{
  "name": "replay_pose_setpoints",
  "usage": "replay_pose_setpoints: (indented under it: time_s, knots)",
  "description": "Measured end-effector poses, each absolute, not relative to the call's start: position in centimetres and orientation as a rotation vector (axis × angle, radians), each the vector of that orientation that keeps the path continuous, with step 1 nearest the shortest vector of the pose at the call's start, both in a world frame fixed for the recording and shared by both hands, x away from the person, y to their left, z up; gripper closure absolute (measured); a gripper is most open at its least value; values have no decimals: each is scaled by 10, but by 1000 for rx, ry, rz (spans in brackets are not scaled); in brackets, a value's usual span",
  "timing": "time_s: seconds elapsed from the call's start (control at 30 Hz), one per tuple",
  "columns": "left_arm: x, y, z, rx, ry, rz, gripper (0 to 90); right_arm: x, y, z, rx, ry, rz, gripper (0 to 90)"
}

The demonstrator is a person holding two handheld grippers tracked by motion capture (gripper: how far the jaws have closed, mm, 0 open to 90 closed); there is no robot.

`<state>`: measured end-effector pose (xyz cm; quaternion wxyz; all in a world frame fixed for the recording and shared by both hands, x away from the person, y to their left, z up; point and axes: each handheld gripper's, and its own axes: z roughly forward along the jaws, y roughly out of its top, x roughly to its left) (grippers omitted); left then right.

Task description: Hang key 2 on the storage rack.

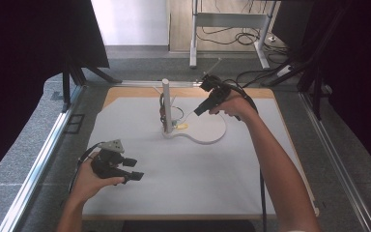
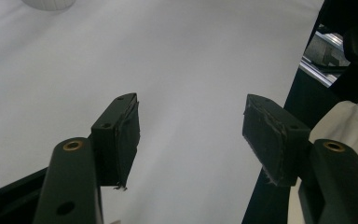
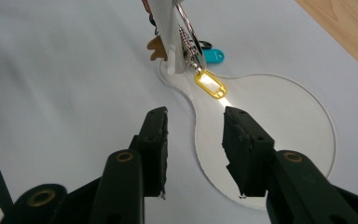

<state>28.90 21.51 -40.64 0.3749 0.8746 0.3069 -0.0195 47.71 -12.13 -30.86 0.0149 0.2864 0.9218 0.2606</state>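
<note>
Right gripper (image 3: 193, 140) is hovering half-open behind the yellow key tag (image 3: 210, 84) (nothing gripped), lining up on the post (image 3: 167, 32); left gripper (image 2: 191, 135) is idling wide, keeping clear.

Your left gripper (image 1: 134, 169) nearest the table's (image 1: 183, 193) front edge is black, with a grey three-cornered plate (image 1: 112, 145) on top and a thin black cable looping behind it. Its square pads (image 2: 126, 135) are worn and frayed at the edges, and brass-ringed screw holes sit on the finger arms. Your right gripper (image 1: 199, 110), towards the table's far edge, is black too, trailing a black cable (image 1: 262, 193). Your forearms are bare.
</note>
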Motion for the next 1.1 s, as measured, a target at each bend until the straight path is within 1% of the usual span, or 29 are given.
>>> replay_pose_setpoints:
  time_s: [0.1, 0.3, 0.53, 0.8, 0.97, 1.1]
  knots:
    - [287, 215, -406, 2236, 787, -52, 371, 467, -133, -309, 902, 2847, 842, 572]
    - [285, 216, -405, 2231, 783, -48, 371, 442, -158, -321, 900, 2808, 879, 552]
    - [283, 219, -404, 2219, 794, -31, 371, 415, -191, -344, 935, 2755, 946, 532]
    - [285, 214, -408, 2248, 793, -39, 370, 382, -231, -379, 996, 2691, 1026, 510]
    - [285, 212, -409, 2257, 795, -40, 369, 370, -249, -397, 1053, 2666, 1023, 506]
    - [286, 212, -409, 2261, 798, -39, 368, 366, -256, -398, 1070, 2619, 1038, 497]
